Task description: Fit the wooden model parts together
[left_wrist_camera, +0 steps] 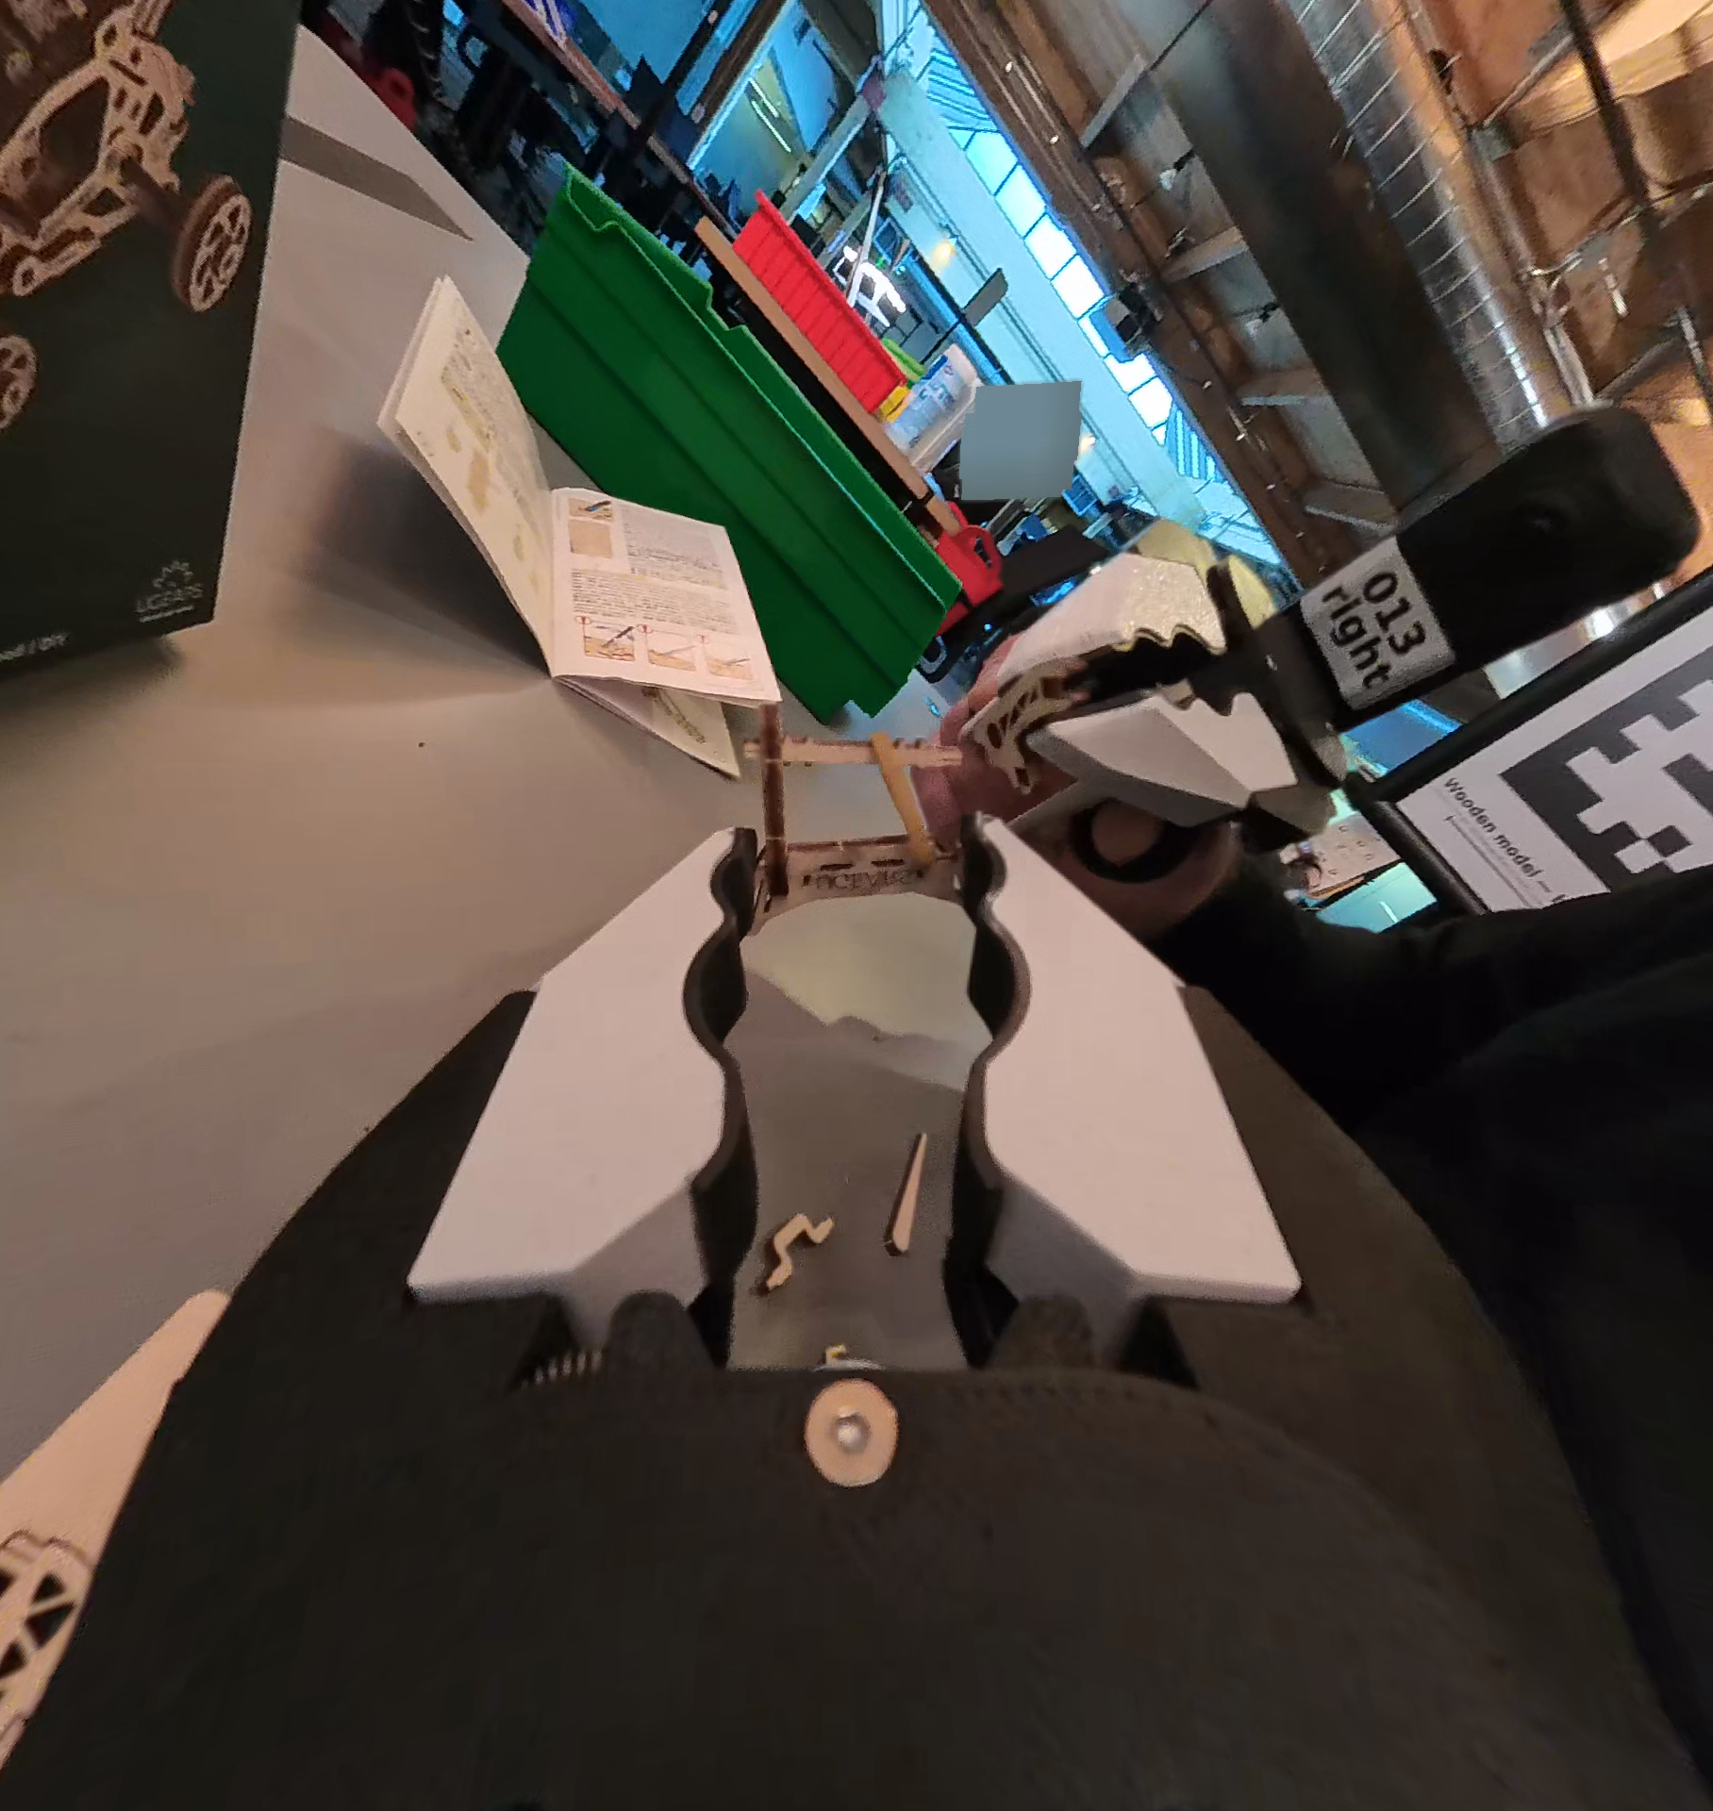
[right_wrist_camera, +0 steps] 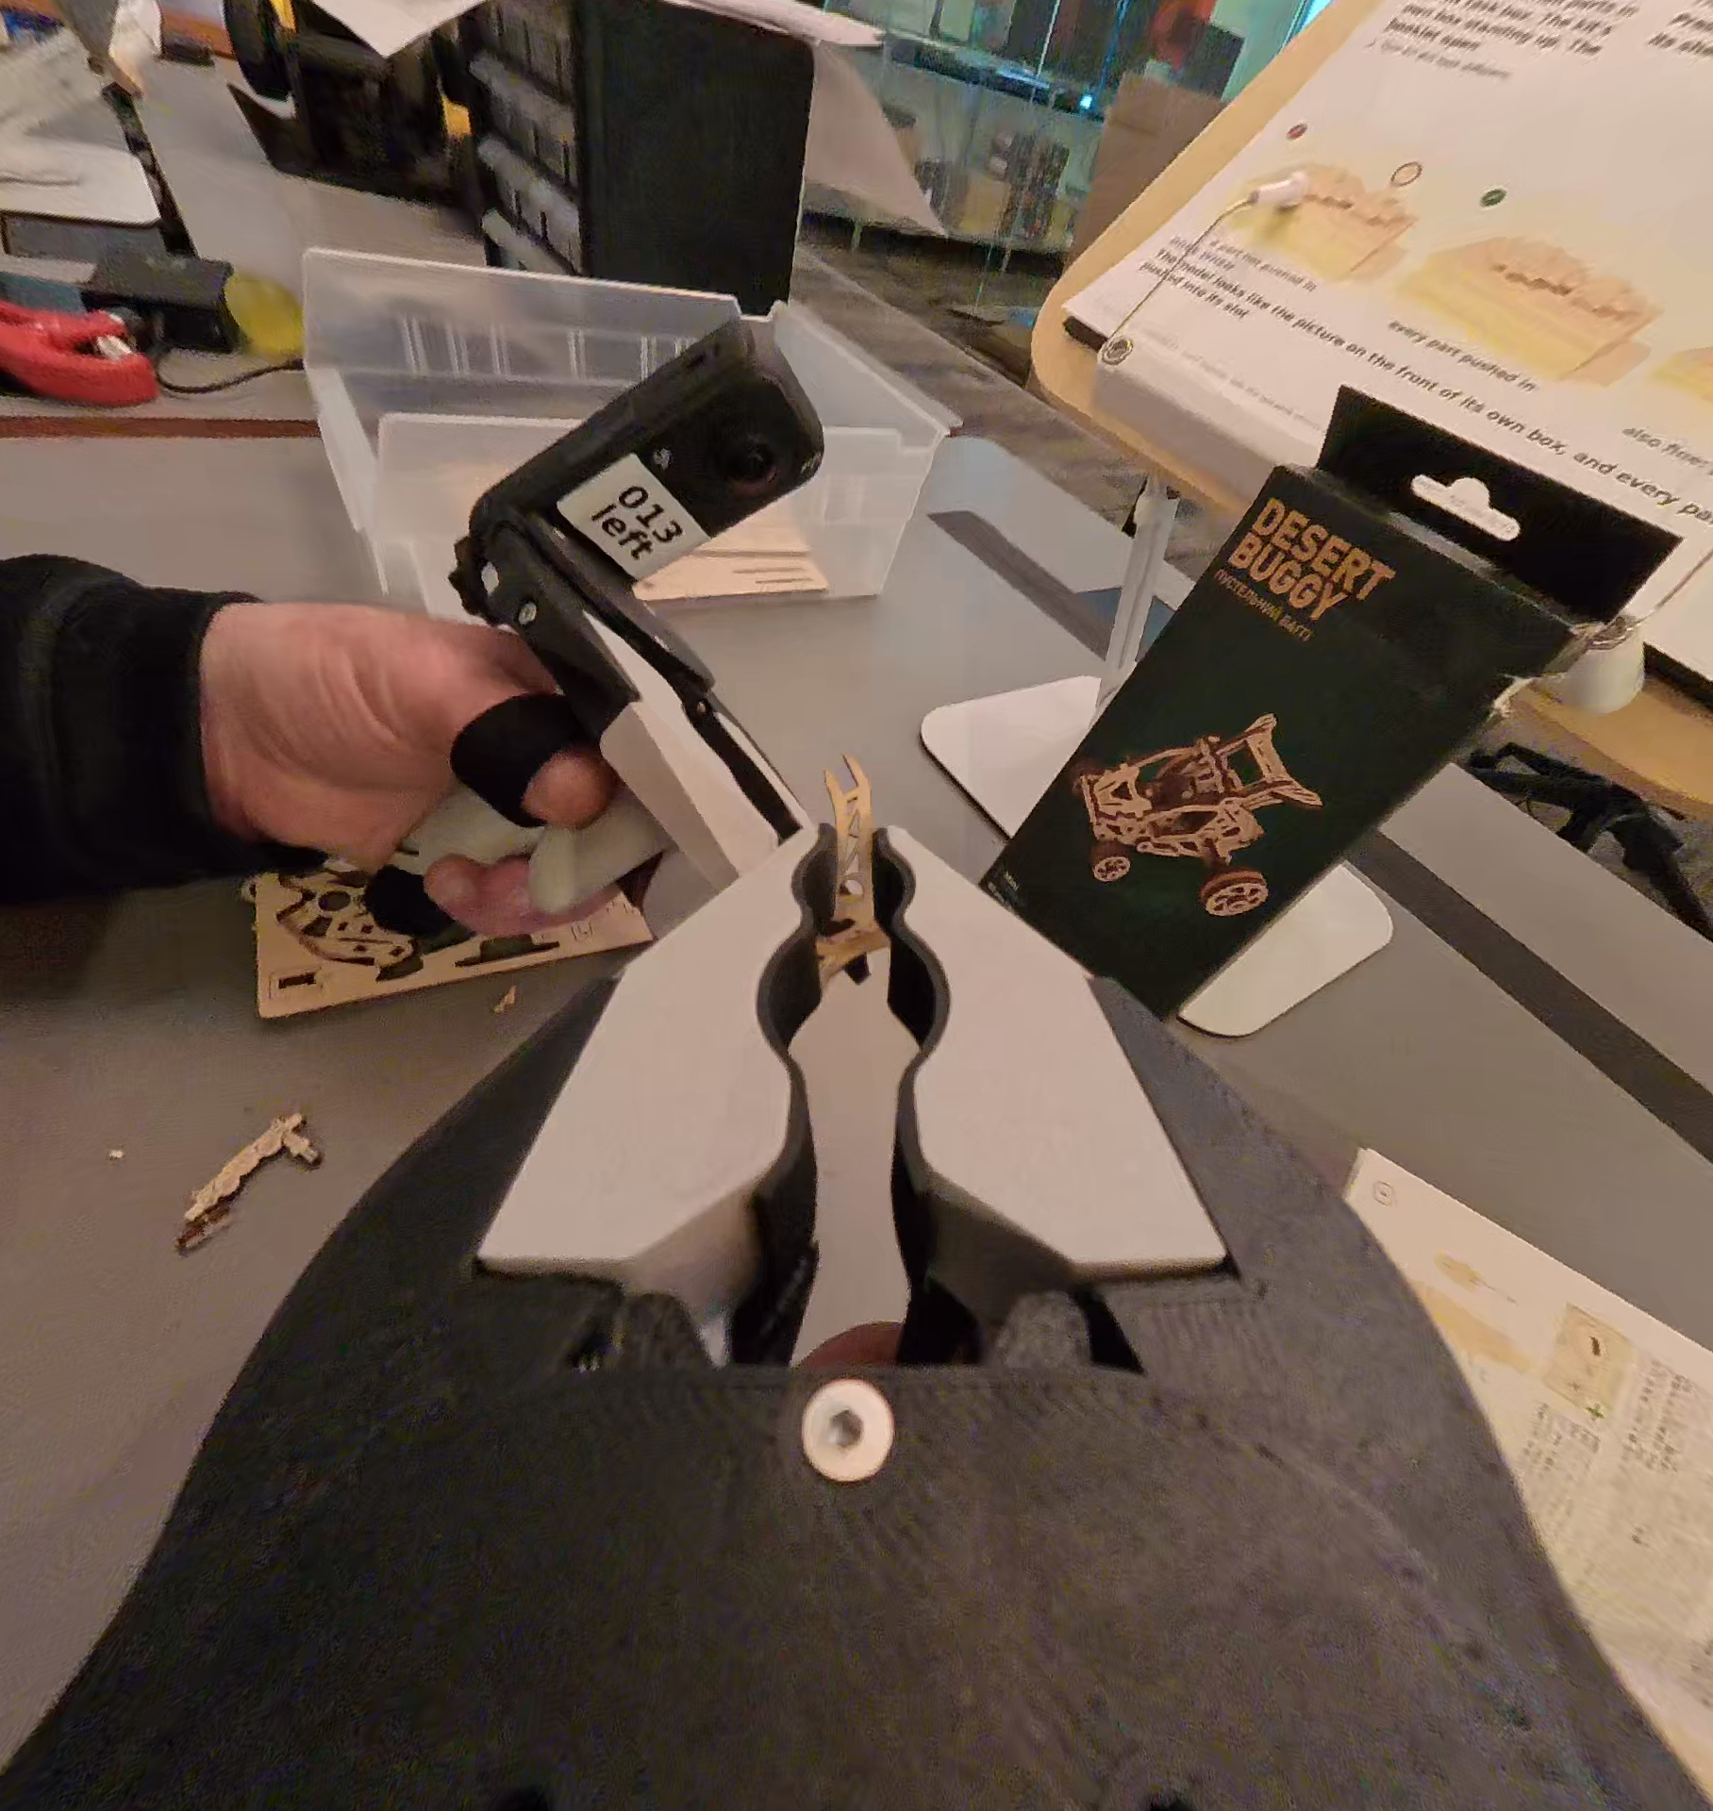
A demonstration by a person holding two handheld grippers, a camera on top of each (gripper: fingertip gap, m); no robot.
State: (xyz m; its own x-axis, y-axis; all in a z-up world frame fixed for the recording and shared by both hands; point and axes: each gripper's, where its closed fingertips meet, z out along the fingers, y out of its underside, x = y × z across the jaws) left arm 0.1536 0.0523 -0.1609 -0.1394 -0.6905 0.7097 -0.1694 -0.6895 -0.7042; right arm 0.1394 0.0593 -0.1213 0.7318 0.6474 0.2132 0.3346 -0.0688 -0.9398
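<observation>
Left gripper (left_wrist_camera: 848,867) clamped on a small wooden frame assembly (left_wrist_camera: 838,818), both dark pads pressed against the ends of its lower crossbar, a dark upright and a pale slanted strut rising from that bar toward a notched rail at 12 o'clock. Right gripper (right_wrist_camera: 848,887) pinching a thin pale lattice part (right_wrist_camera: 851,853) edge-on, pads tight on both faces, its forked tip poking out past the fingertips at 12 o'clock; seen from the left wrist at 2 o'clock, the same part held just beside the right end of the notched rail, contact too blurred to judge. On the grey table (left_wrist_camera: 196,931) under the left jaws, two loose wooden bits: a zigzag scrap (left_wrist_camera: 792,1247) at 6 o'clock and a tapered sliver (left_wrist_camera: 906,1194) just right of it. Open instruction booklet (left_wrist_camera: 637,598) at 11 o'clock from the frame, green bin (left_wrist_camera: 715,441) on its side beyond it, dark kit box (left_wrist_camera: 98,294) at far 10 o'clock. From the right wrist: a hand (right_wrist_camera: 363,745) around the left gripper's handle at 10 o'clock, punched plywood sheet (right_wrist_camera: 421,946) flat beneath that hand, a broken wooden offcut (right_wrist_camera: 245,1171) at 8 o'clock, clear plastic tray (right_wrist_camera: 539,392) at 11 o'clock, the kit box upright at 2 o'clock before a white stand base (right_wrist_camera: 1009,735).
</observation>
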